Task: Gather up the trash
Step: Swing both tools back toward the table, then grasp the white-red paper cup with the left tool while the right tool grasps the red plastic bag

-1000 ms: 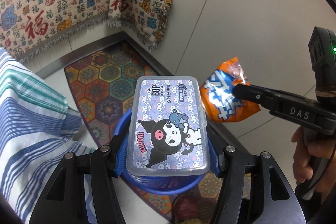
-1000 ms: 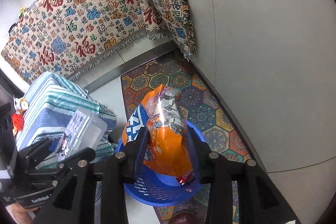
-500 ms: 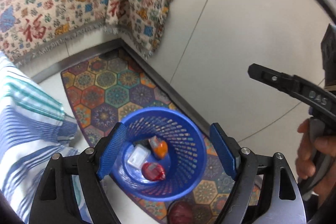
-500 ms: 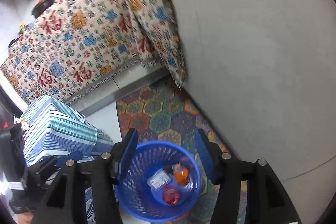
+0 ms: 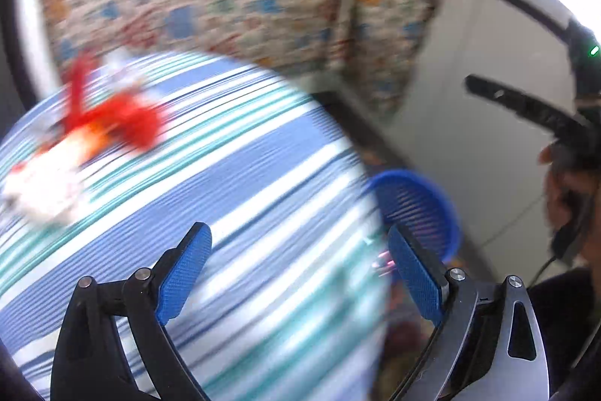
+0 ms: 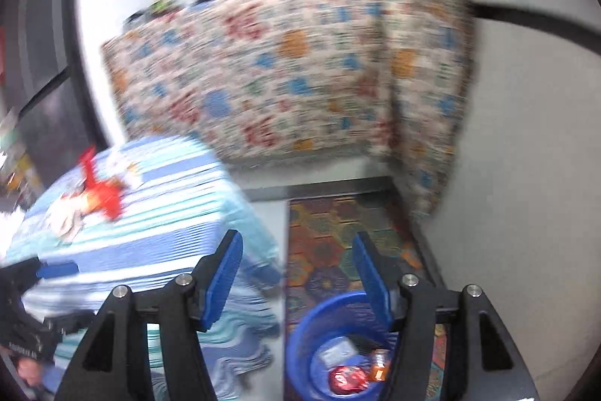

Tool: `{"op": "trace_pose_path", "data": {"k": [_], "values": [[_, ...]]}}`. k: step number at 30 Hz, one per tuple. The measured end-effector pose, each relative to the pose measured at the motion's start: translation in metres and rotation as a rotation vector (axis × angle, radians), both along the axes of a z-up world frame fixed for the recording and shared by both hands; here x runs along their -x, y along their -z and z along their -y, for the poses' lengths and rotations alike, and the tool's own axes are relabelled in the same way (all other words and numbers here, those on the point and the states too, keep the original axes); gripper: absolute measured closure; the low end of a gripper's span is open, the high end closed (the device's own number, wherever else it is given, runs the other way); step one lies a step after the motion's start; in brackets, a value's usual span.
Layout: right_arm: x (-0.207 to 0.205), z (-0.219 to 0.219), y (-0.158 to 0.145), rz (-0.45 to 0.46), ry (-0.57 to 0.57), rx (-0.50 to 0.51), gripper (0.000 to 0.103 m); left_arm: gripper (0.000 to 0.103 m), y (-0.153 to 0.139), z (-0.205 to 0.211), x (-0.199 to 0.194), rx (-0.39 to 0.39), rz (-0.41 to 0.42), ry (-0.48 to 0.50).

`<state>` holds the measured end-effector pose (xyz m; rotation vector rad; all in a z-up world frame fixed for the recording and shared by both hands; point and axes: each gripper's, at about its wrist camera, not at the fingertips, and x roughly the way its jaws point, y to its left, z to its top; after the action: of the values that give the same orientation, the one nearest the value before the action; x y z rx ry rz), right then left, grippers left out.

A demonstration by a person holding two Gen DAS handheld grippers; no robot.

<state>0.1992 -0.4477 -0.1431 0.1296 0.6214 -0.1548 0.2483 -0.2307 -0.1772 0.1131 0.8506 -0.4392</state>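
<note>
Above striped cloth (image 5: 233,198): left claw (image 5: 300,273) spread, empty.

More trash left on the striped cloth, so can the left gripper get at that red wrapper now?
Probably yes: left gripper is open and empty above the striped cloth, with nothing between it and the red wrapper.

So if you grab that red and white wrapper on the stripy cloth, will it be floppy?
Probably floppy: the red and white wrapper lies crumpled and uneven on the striped cloth, like thin packaging, though it is blurred. It likely weighs little and may crinkle or slip between the open left gripper pads. The soft cloth under it could bunch up too.
</note>
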Motion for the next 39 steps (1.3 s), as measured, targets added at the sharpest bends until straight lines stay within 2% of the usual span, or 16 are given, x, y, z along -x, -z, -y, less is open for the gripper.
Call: {"op": "trace_pose_path", "data": {"k": [4,8,14,20,22,26,29,32,36,39], "values": [[-0.027,-0.074,0.012,-0.058,-0.171,0.014,0.041,0.008,0.017,-0.073,-0.006,-0.044,-0.045,-0.13],[-0.05,-0.149,0.034,-0.124,-0.331,0.033,0.041,0.008,0.026,-0.123,-0.012,-0.059,-0.065,-0.224],[-0.074,-0.21,0.071,-0.245,-0.438,0.079,0.041,0.008,0.034,-0.167,-0.019,-0.059,-0.072,-0.288],[-0.088,-0.217,0.074,-0.229,-0.436,0.068,0.037,0.007,0.035,-0.19,-0.032,-0.097,-0.073,-0.354],[-0.091,-0.219,0.073,-0.225,-0.438,0.069,0.034,0.008,0.033,-0.205,-0.039,-0.087,-0.08,-0.397],[-0.097,-0.221,0.074,-0.229,-0.441,0.067,0.033,0.009,0.008,-0.248,-0.062,0.058,-0.046,-0.502],[-0.099,-0.221,0.073,-0.236,-0.438,0.063,0.034,0.01,-0.008,-0.258,-0.087,0.094,-0.006,-0.543],[-0.101,-0.212,0.066,-0.203,-0.412,0.025,0.035,0.017,-0.004,-0.255,-0.117,0.081,-0.033,-0.553],[-0.112,-0.195,0.045,-0.109,-0.383,0.0,0.035,0.017,0.015,-0.25,-0.146,0.016,-0.073,-0.573],[-0.137,-0.191,0.037,-0.098,-0.407,0.001,0.035,0.016,0.024,-0.249,-0.152,0.019,-0.086,-0.583]]}}
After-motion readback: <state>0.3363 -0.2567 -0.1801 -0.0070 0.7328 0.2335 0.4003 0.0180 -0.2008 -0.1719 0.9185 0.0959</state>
